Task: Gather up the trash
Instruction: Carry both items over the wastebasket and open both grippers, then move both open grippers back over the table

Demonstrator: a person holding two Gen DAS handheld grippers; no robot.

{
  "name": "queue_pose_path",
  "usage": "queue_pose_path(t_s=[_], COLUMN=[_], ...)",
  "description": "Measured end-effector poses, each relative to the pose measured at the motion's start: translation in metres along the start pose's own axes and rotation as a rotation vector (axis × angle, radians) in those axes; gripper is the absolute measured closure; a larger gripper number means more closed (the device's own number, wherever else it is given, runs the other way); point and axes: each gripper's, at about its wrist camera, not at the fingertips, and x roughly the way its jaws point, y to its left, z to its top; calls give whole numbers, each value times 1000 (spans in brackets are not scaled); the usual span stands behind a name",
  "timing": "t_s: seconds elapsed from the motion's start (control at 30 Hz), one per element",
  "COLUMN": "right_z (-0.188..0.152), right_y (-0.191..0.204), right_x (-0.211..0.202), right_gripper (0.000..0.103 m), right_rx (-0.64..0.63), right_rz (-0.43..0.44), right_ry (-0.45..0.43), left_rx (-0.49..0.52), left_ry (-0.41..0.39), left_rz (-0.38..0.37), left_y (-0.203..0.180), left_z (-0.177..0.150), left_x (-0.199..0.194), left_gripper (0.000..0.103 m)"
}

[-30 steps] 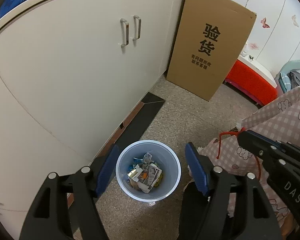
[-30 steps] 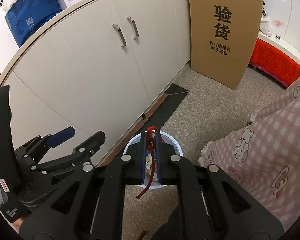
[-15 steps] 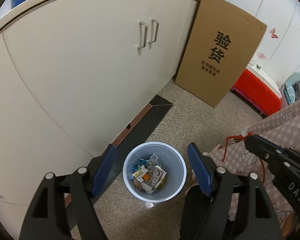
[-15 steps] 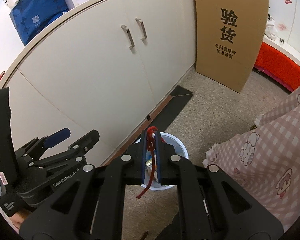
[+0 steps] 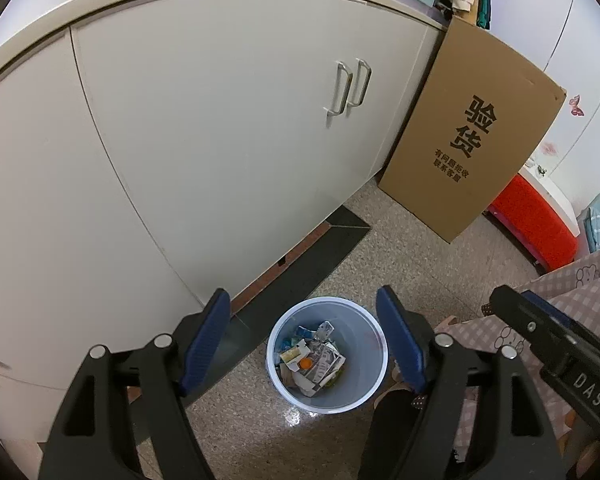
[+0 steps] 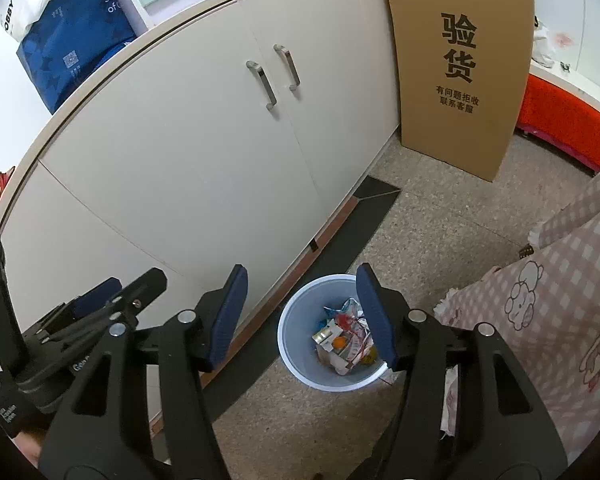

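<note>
Change: the right gripper [image 6: 300,316], low centre of the right wrist view, has just been opening; a second ago its blue pads were pinched together on a red string, and now nothing sits between them.
Red string: a thin red cord with a knot [image 6: 350,322] now lies on top of the rubbish inside the bin, at lower centre of the right wrist view, a loop of it trailing toward the bin's right wall.
Meaning for the task: judging from this, the string has been dropped and this piece of trash counts as collected; the right claw is free for the next item.
Left gripper: the left gripper [image 5: 304,336], bottom centre of the left wrist view, stands spread wide and empty, having just been opening a little further, its blue pads [image 5: 206,340] framing the bin from above without touching it.
Bin: a round pale-blue plastic wastebasket [image 5: 360,390] stands upright on the speckled stone floor [image 5: 400,248], close to the foot of the white cabinet [image 5: 220,140] at left.
Contents: crumpled printed paper, small cartons and an orange cap fill the bottom; the walls above them are bare.
Right side: pink checked cloth with cartoon animals [image 6: 540,304] lies near the bin at the lower right, not touching it as far as I can tell.
</note>
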Motion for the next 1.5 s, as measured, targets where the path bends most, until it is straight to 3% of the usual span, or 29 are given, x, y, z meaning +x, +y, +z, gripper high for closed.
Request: queue_pose_path(t_s=[0.33,0.67,0.97,1.17,1.33,1.5], right_z=[0,-9,-32,-57,-79,-91], right_y=[-13,-53,-126,-198,-261,-317], right_x=[-45,-135,-226,-278,-302,-302], right_gripper=[43,43,43,39,36,35], right_rx=[11,32,91,148,223,320], right_rz=[-28,-65,-173,-329,-443,-489], right_ry=[-60,-170,-275,-313,-290,-239], left_rx=[18,103,245,349,448,526], left_ry=[-26,-94,-142,-143,-122,-100], left_rz=[-27,-105,-235,-313,-361,-385], left_y=[-18,-70,-164,-239,-299,-349], left_z=[0,-6,-33,-57,-81,-98], left_x=[-23,-75,-130,-155,-162,-161], left_gripper=[29,28,28,28,28,28])
